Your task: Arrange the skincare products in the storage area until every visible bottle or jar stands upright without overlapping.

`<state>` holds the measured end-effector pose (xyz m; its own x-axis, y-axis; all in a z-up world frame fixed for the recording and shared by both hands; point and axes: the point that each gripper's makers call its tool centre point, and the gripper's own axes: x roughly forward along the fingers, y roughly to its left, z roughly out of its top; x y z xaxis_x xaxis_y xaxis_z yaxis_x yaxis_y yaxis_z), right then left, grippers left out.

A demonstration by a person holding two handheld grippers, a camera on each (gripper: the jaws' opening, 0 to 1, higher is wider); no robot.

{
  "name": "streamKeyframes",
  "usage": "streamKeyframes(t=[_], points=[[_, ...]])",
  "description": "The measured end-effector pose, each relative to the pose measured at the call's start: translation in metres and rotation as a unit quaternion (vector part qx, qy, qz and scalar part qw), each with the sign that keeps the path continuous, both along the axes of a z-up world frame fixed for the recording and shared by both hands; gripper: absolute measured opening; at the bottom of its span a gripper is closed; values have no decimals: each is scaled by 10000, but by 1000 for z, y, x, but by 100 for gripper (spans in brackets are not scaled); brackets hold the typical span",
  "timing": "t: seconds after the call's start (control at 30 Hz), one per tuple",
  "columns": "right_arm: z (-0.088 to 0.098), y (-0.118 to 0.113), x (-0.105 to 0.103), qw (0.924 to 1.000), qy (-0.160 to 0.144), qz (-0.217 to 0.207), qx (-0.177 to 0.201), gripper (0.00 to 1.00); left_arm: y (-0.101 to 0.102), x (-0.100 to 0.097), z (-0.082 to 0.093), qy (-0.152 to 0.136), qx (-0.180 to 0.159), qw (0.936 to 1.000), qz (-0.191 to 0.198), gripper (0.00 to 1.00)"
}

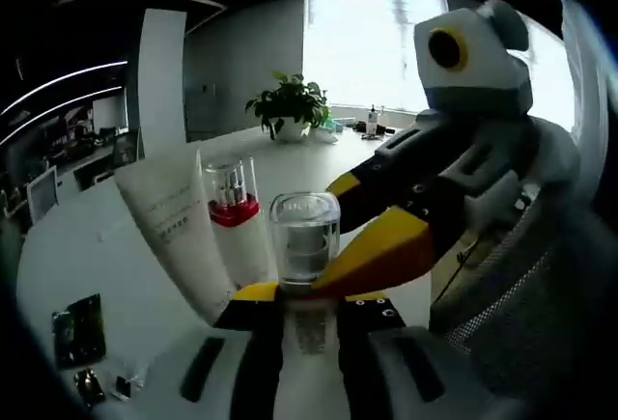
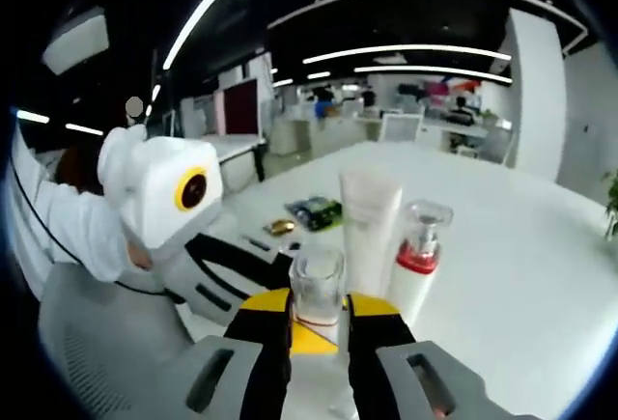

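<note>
Both grippers meet at one clear jar (image 1: 305, 237) with a clear lid, upright on the white desk (image 1: 87, 246).

Left gripper (image 1: 307, 316): jaws sit to either side of the jar's lower body. Contact cannot be confirmed, so whether they grip is not determinable. The right gripper (image 1: 386, 246) enters from the right in the left gripper view, its yellow tip against the jar.

Right gripper view: the right gripper (image 2: 317, 328) has its jaws close around the same jar (image 2: 317, 290); grip again not determinable. The left gripper (image 2: 241, 266) comes in from the left.

Other products: white tube (image 1: 174, 217) standing on end, just beside a pump bottle (image 1: 235, 232) with a red collar and clear cap, also upright. The three stand close together; no overlap seen.

Small flat sachets (image 2: 314, 211) lie on the desk further off. A potted plant (image 1: 288, 106) stands at the far end.

Judgement: arrangement looks nearly complete; remaining work is releasing the jar and checking spacing.
</note>
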<state>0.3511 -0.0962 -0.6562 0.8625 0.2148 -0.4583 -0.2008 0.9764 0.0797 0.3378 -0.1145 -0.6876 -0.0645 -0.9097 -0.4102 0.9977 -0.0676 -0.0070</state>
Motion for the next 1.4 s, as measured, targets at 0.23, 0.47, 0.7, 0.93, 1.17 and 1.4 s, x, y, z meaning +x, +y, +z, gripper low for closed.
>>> streamKeyframes(t=[0.23,0.47,0.7,0.93,1.17,1.4], points=[[-8,-5,6,9998,171,23,-97,13,-5,3,-13,-90,60,9999,-115,16],[-21,-10,12,9983,526,-58,-261,12,-10,9,-25,-118,100,9997,-181,17],[-29,-7,15,9974,639,-36,-321,11,-7,11,-33,-128,114,9996,-203,18],[-31,-10,21,9965,670,-10,-502,11,-2,24,-48,-97,350,9993,110,22],[-34,-12,25,9953,656,37,-707,12,-5,30,-51,-194,378,9989,188,19],[-37,-17,24,9949,696,52,-729,12,-9,28,-54,-347,347,9987,-111,19]])
